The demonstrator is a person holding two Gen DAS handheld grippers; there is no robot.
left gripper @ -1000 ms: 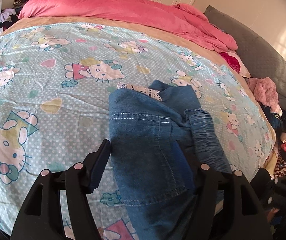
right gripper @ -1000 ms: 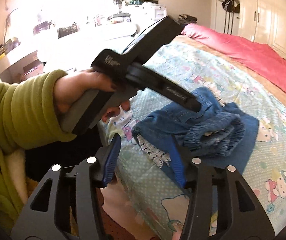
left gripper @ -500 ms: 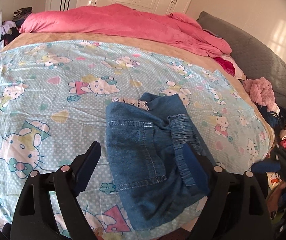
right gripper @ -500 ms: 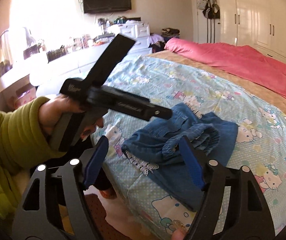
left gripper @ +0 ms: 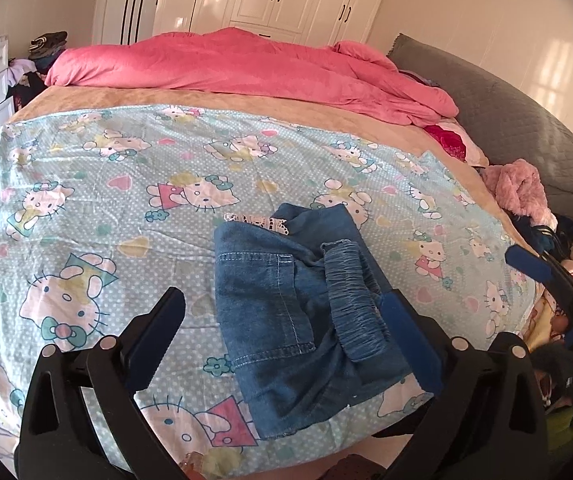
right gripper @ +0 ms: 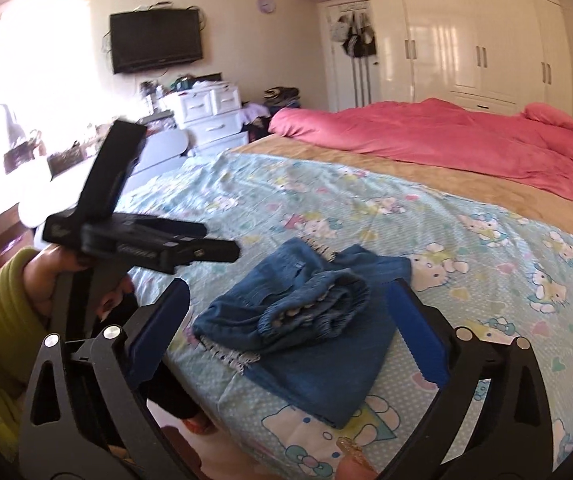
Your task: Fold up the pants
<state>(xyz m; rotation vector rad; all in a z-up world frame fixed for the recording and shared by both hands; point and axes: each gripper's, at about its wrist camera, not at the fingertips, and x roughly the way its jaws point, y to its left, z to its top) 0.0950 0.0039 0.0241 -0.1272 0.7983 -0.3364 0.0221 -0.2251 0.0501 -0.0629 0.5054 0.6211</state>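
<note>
The blue denim pants (left gripper: 294, 312) lie folded into a small bundle near the bed's front edge, elastic waistband on top; they also show in the right wrist view (right gripper: 306, 320). My left gripper (left gripper: 286, 332) is open and empty, held back above the bundle. My right gripper (right gripper: 290, 328) is open and empty, also held back from the pants. The left gripper's body (right gripper: 134, 240) shows in the right wrist view, held in a hand with a green sleeve. A blue pad of the right gripper (left gripper: 526, 266) shows at the right of the left wrist view.
The bed has a light blue cartoon-cat sheet (left gripper: 126, 200) and a pink duvet (left gripper: 246, 68) at the far side. A pile of clothes (left gripper: 526, 208) lies right of the bed by a grey headboard (left gripper: 526, 128). White drawers (right gripper: 210, 116) and a desk stand left.
Both grippers have pulled back and up from the pants and opened wider. The bundle stays where it was on the sheet.
</note>
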